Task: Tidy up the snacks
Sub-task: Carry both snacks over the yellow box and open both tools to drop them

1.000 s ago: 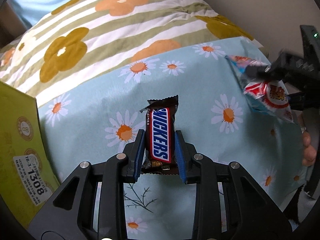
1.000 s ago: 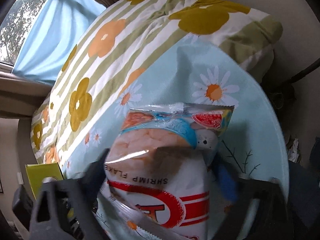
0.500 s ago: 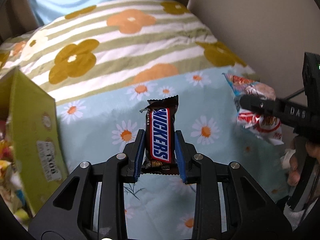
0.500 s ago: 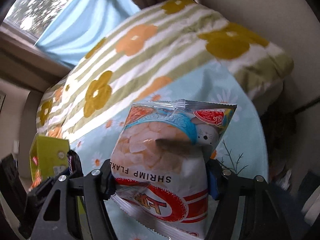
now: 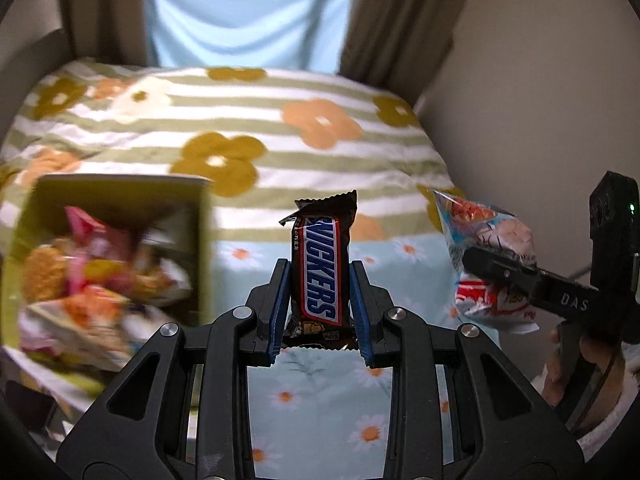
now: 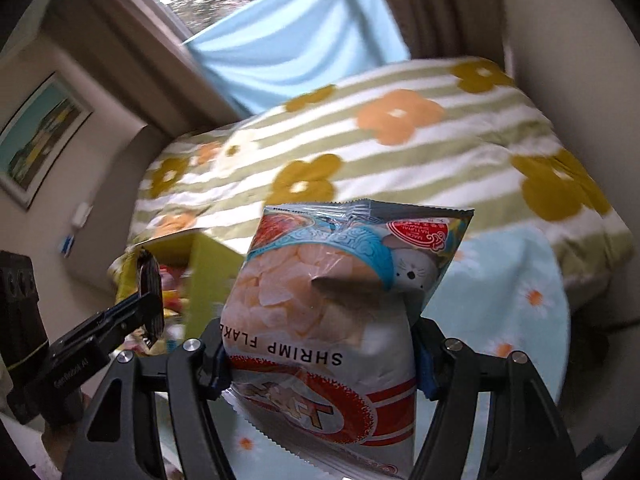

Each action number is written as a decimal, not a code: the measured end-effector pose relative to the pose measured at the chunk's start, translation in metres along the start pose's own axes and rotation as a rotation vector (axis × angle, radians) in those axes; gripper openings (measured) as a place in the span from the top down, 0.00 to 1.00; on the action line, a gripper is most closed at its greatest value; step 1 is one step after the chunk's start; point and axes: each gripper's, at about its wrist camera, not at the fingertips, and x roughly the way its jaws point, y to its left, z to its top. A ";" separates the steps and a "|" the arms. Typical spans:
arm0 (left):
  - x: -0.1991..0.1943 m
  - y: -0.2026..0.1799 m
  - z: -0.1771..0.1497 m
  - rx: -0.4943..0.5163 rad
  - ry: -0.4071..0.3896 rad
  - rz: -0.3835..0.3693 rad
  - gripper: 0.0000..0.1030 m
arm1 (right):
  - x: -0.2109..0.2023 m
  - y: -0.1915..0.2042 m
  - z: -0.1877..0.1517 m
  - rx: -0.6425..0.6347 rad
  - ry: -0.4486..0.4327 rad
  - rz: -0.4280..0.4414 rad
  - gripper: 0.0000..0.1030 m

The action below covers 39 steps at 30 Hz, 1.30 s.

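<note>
My left gripper (image 5: 320, 308) is shut on a Snickers bar (image 5: 320, 268), held upright above the daisy-print cloth (image 5: 320, 400). My right gripper (image 6: 320, 356) is shut on a shrimp flakes bag (image 6: 340, 292), also held up in the air; this bag shows at the right of the left wrist view (image 5: 488, 256). A yellow-green box (image 5: 200, 248) full of mixed snack packets (image 5: 88, 280) stands to the left of the Snickers. The box also shows at the left of the right wrist view (image 6: 204, 280), with the left gripper (image 6: 150, 292) beside it.
A striped flower-print duvet (image 5: 240, 128) lies behind the daisy cloth. A beige wall (image 5: 540, 80) runs along the right. Brown curtains (image 5: 392, 20) and a blue window blind (image 5: 248, 12) stand at the back. A framed picture (image 6: 36, 140) hangs on the left wall.
Both grippers have risen and tilted up with their snacks still held. The box has come further into view at the left and its contents now show. The window and curtains have appeared.
</note>
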 end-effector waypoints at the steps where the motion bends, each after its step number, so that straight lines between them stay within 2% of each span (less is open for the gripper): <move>1: -0.007 0.009 0.002 -0.009 -0.010 0.009 0.75 | 0.003 0.015 0.001 -0.021 -0.001 0.015 0.37; 8: -0.051 0.094 0.007 -0.065 -0.054 0.053 0.75 | 0.033 0.102 -0.004 -0.106 0.000 0.080 0.37; 15: -0.060 0.187 0.015 -0.055 -0.008 0.060 0.75 | 0.076 0.172 -0.017 -0.089 0.002 0.083 0.37; 20: -0.042 0.243 0.019 -0.046 0.055 0.055 0.75 | 0.100 0.203 -0.026 -0.060 0.001 0.045 0.37; 27: 0.006 0.281 0.024 -0.015 0.172 0.048 0.74 | 0.116 0.218 -0.036 -0.001 0.017 -0.020 0.37; 28: 0.009 0.283 0.023 -0.007 0.179 0.049 0.69 | 0.118 0.220 -0.037 0.006 0.023 -0.026 0.37; 30: 0.012 0.285 0.023 0.001 0.185 0.039 0.36 | 0.122 0.221 -0.039 0.014 0.036 -0.038 0.37; 31: 0.011 0.287 0.022 0.003 0.177 0.033 0.07 | 0.124 0.222 -0.040 0.015 0.045 -0.049 0.37; 32: 0.009 0.288 0.022 0.004 0.166 0.029 0.00 | 0.126 0.223 -0.040 0.014 0.052 -0.059 0.37; 39: -0.013 0.290 0.012 0.024 0.120 0.088 0.00 | 0.131 0.229 -0.042 -0.017 0.065 -0.087 0.36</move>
